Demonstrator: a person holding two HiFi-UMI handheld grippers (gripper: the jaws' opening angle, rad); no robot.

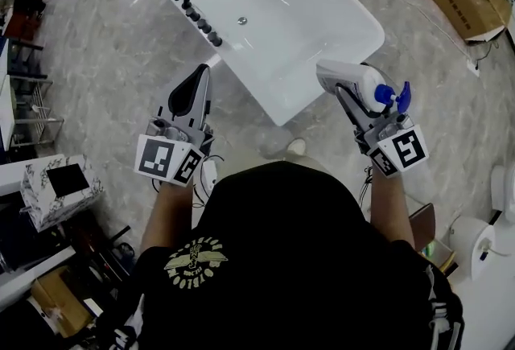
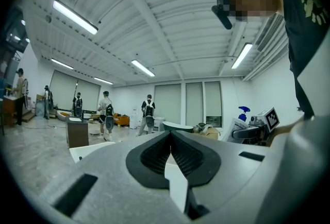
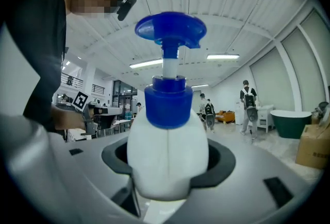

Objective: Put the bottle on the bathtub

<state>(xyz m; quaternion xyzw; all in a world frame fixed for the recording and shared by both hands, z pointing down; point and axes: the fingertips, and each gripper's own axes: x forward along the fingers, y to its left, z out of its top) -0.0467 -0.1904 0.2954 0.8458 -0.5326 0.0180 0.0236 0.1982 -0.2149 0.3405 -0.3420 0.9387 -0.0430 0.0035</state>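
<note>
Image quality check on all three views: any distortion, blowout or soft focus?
Head view: fisheye bending at the edges; the white bathtub is nearly blown out, little surface detail. Left gripper view: dark vignette ring, ceiling beams bowed, light strips glaring. Right gripper view: same vignette and bowing; bottle fills the centre, evenly lit and sharp.

We note a black short-sleeved T-shirt (image 1: 306, 260) with a pale round emblem (image 1: 195, 261). The grey left gripper (image 1: 204, 71) and grey right gripper (image 1: 344, 92) bear black ribbed pads (image 2: 154, 158) and white cubes (image 1: 167, 158) with black square markers.
</note>
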